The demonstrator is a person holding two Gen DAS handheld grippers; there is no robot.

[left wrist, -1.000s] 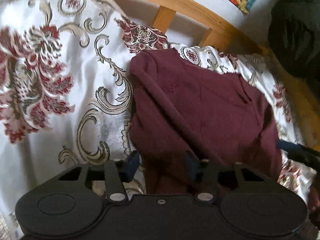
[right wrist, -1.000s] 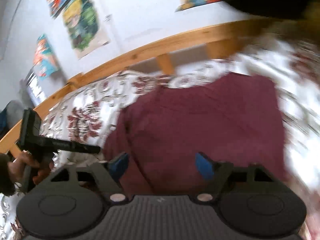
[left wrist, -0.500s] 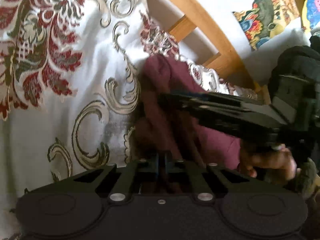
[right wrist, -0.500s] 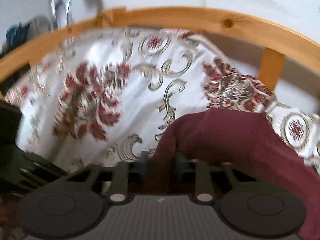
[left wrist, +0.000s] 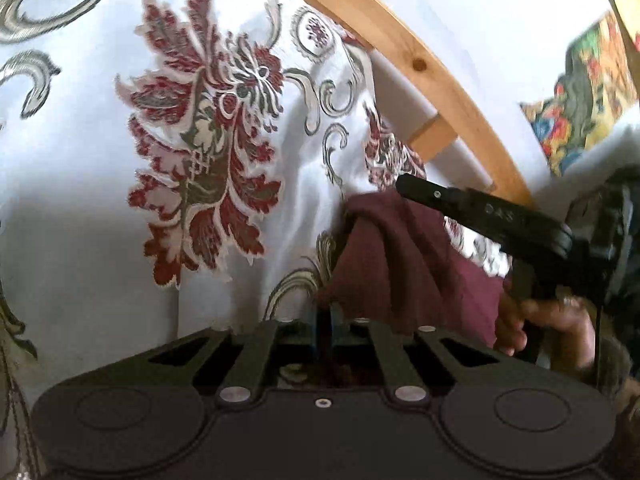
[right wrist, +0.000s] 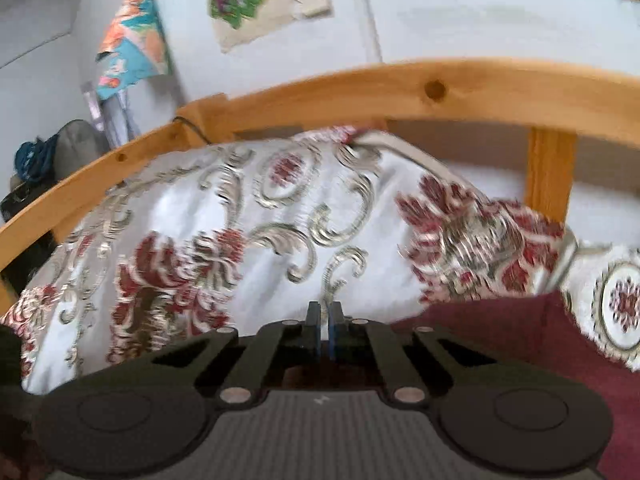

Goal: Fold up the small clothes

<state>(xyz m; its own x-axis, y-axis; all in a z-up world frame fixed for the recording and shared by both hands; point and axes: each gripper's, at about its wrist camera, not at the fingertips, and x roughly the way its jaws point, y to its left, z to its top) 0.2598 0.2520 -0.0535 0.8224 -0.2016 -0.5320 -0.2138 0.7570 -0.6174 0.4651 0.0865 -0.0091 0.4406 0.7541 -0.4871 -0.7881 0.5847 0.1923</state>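
The maroon garment (left wrist: 400, 260) lies bunched on the floral bedspread (left wrist: 80, 200). My left gripper (left wrist: 324, 320) has its blue pads nearly together, with a fold of the garment pinched between them; its jaws are opening slightly. The right gripper (left wrist: 402, 184) reaches in from the right, held by a hand (left wrist: 552, 316), and the cloth rises to its tip. In the right wrist view that gripper (right wrist: 324, 328) is shut, pads together, and the garment (right wrist: 520, 340) spreads to its lower right and under the fingers.
A wooden bed rail (left wrist: 420, 64) curves behind the bedspread (right wrist: 280, 260) and runs across the right wrist view (right wrist: 400, 88). Colourful posters (right wrist: 132, 40) hang on the white wall beyond. Dark things sit past the bed's far left corner (right wrist: 40, 160).
Both grippers went from open to shut on the garment. The right one swept left across the bed. The flat garment is now gathered and lifted into a bunch.
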